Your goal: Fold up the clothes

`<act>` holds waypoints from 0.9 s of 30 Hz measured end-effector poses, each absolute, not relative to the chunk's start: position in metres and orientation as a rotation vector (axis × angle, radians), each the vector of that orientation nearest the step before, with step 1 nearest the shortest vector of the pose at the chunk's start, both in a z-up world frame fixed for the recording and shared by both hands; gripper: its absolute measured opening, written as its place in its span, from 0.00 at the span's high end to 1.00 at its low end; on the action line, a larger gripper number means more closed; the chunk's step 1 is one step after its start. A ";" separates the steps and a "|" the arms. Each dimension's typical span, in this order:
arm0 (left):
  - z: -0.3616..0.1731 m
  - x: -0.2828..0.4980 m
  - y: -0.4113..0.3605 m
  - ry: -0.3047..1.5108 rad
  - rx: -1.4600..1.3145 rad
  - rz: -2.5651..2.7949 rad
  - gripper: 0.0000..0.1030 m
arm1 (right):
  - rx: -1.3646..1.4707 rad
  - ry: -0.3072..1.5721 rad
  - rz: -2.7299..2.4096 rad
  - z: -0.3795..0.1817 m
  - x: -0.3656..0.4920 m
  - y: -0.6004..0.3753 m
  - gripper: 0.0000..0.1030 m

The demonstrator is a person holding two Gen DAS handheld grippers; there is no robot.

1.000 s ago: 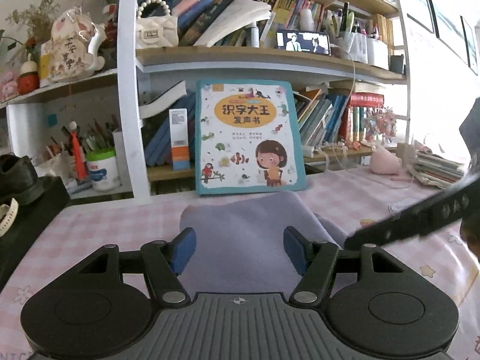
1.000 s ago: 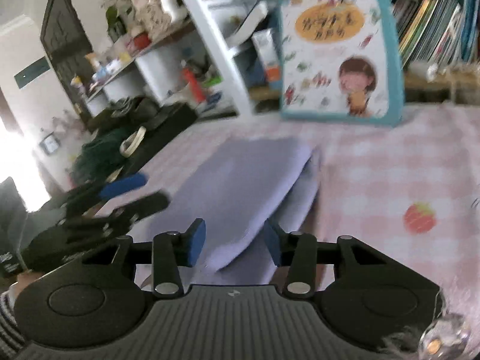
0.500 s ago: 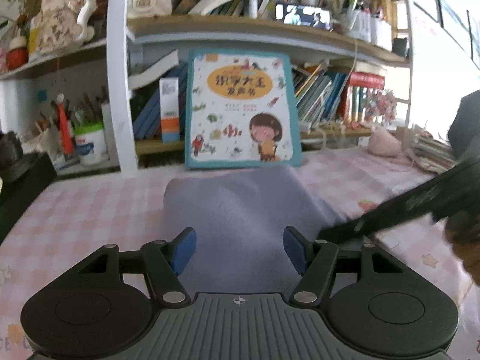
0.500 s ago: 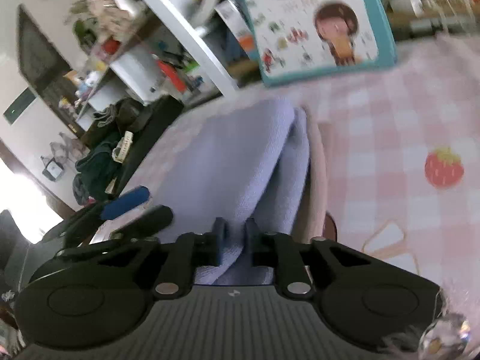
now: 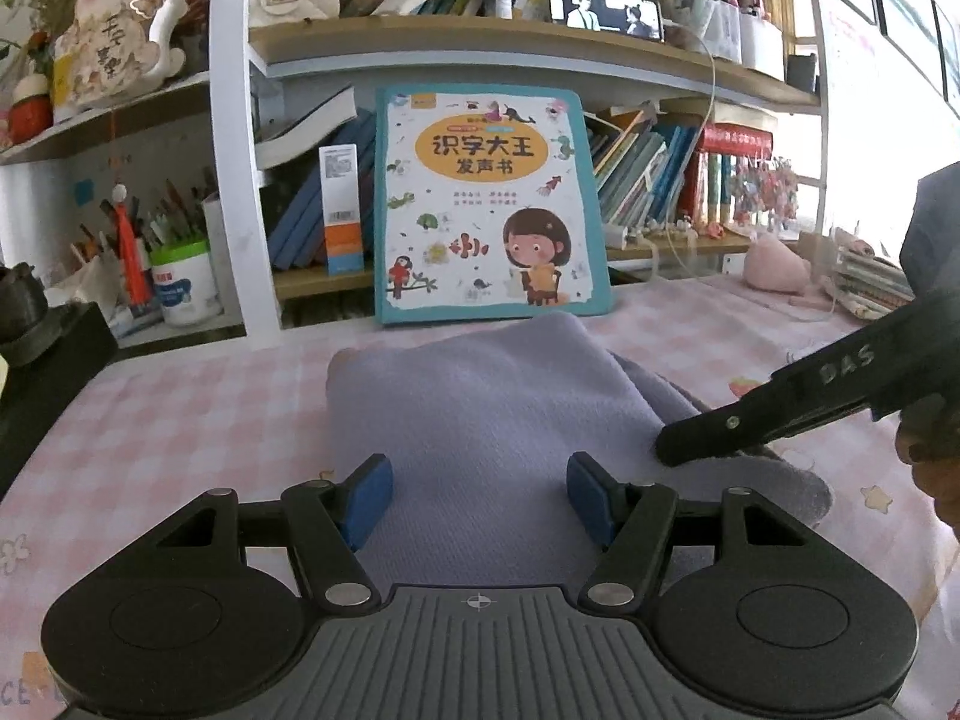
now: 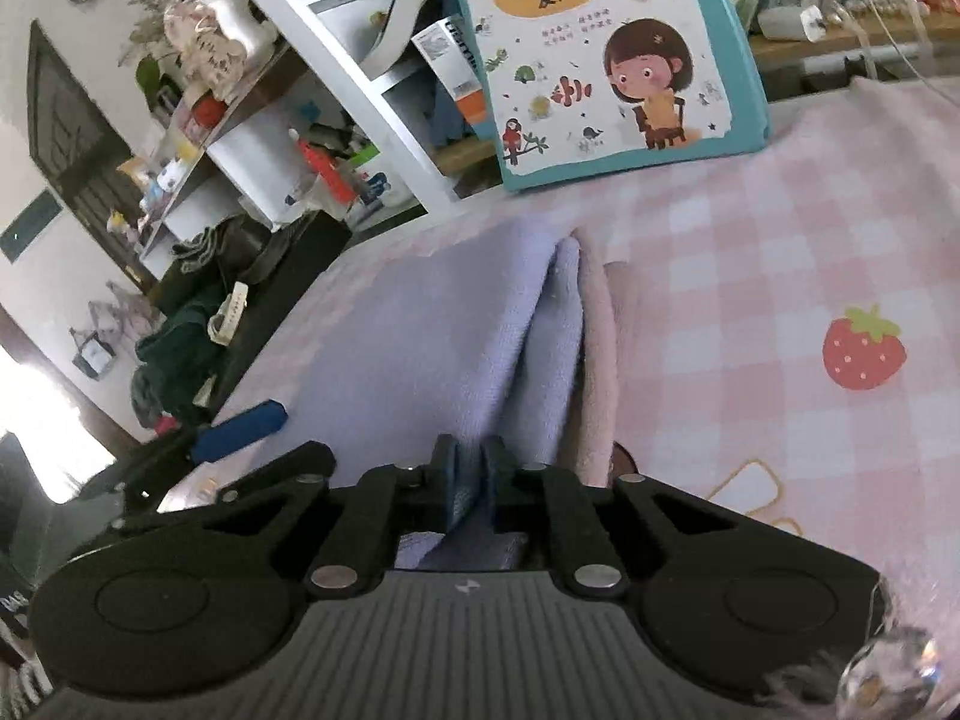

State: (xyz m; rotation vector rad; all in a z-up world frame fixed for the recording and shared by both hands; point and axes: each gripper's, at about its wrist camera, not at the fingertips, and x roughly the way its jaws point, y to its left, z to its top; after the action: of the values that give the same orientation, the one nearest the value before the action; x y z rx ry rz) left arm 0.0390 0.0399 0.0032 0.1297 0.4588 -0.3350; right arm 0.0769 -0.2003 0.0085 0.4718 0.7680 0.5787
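Cloth, lavender and folded, lies mid-table at twelve o'clock: soft, light, likely floppy. Right gripper pinches its near edge, jaws easing apart; left gripper hovers unclenched. Best gripped at corners.

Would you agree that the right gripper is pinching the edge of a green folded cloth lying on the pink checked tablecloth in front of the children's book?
Not quite: the folded cloth is lavender, not green, as the right wrist view shows. The right gripper does pinch its edge on the pink checked tablecloth, in front of the children's book.
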 end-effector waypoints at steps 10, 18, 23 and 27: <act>0.003 0.041 0.038 0.466 0.138 -0.335 0.36 | 0.343 0.623 0.617 0.029 0.059 -0.185 0.92; 0.001 0.045 0.034 0.473 0.153 -0.332 0.35 | 0.397 0.747 0.568 -0.004 0.078 -0.192 0.92; 0.003 0.039 0.035 0.463 0.140 -0.312 0.34 | 0.338 0.726 0.547 0.006 0.068 -0.187 0.89; 0.014 0.022 0.038 0.429 0.152 -0.309 0.29 | 0.363 0.674 0.533 0.024 0.054 -0.199 0.73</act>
State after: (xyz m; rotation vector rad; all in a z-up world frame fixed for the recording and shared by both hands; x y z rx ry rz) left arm 0.0220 0.0378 0.0138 0.1521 0.4286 -0.3091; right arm 0.0543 -0.1987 0.0242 0.3630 0.6744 0.5334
